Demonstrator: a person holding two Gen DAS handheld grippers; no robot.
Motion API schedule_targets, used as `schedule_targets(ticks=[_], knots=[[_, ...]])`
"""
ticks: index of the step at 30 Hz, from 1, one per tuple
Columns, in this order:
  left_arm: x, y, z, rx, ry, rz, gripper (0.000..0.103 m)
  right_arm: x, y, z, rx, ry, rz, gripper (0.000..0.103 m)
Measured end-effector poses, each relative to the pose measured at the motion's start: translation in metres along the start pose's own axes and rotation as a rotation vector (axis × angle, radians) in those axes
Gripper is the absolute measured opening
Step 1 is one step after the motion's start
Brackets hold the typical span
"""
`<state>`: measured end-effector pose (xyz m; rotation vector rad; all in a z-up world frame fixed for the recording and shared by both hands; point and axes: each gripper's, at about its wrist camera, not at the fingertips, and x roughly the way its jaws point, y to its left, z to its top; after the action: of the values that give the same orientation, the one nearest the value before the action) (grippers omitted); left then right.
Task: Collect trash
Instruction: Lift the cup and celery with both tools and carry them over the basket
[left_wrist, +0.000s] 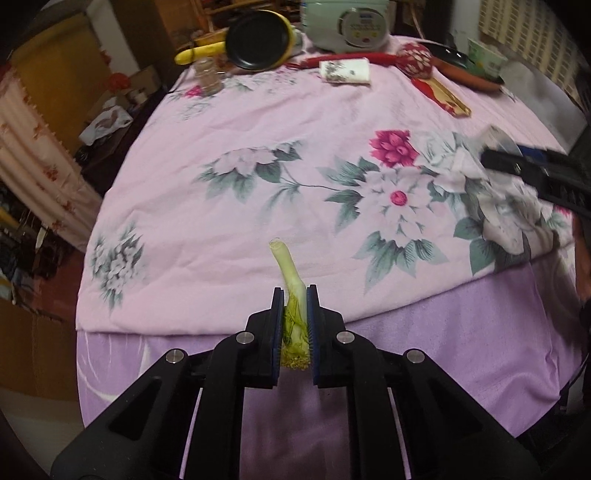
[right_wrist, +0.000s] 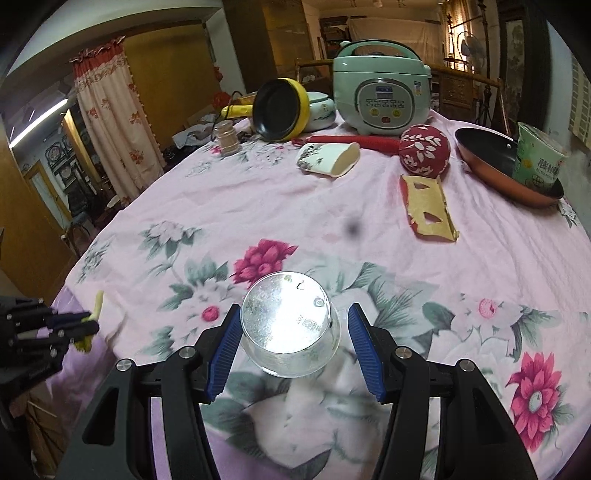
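Observation:
My left gripper (left_wrist: 294, 295) is shut on a pale green vegetable stalk (left_wrist: 291, 280) and holds it above the table's near edge; the gripper also shows at the left of the right wrist view (right_wrist: 88, 325). My right gripper (right_wrist: 291, 325) is open around a clear plastic cup (right_wrist: 290, 325) lying on its side, bottom toward the camera; the jaws stand apart from its walls. In the left wrist view the right gripper (left_wrist: 491, 158) and the cup (left_wrist: 495, 138) sit at the right edge. A crushed paper cup (right_wrist: 328, 158) and torn cardboard (right_wrist: 428, 208) lie farther back.
A floral pink cloth (right_wrist: 258, 206) covers the table. At the back stand a rice cooker (right_wrist: 382, 92), a yellow pan (right_wrist: 282, 109), a small jar (right_wrist: 227, 138), a red ball-shaped thing (right_wrist: 424, 147) and a copper pan (right_wrist: 506, 170) holding a noodle cup (right_wrist: 539, 162).

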<state>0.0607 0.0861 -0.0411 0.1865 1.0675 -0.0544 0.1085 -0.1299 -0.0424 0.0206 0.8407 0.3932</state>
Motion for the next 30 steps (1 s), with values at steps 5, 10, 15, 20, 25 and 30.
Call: schedule_targets(ticks=[5, 10, 15, 20, 25, 30], knots=[[-0.024, 0.022, -0.013, -0.129, -0.035, -0.026, 0.013, -0.023, 0.027, -0.012, -0.046, -0.016, 0.042, 0.058], [-0.053, 0.049, -0.037, -0.249, -0.093, -0.025, 0.013, -0.045, 0.07, -0.02, -0.108, -0.053, 0.106, 0.058], [-0.08, 0.072, -0.072, -0.33, -0.146, 0.005, 0.013, -0.053, 0.119, -0.033, -0.167, -0.053, 0.181, 0.058], [-0.102, 0.105, -0.125, -0.448, -0.183, 0.044, 0.013, -0.054, 0.178, -0.053, -0.243, -0.031, 0.259, 0.058], [-0.12, 0.141, -0.17, -0.556, -0.211, 0.052, 0.013, -0.057, 0.243, -0.071, -0.339, -0.015, 0.352, 0.058], [-0.137, 0.175, -0.215, -0.655, -0.24, 0.09, 0.013, -0.058, 0.309, -0.084, -0.431, 0.013, 0.428, 0.058]])
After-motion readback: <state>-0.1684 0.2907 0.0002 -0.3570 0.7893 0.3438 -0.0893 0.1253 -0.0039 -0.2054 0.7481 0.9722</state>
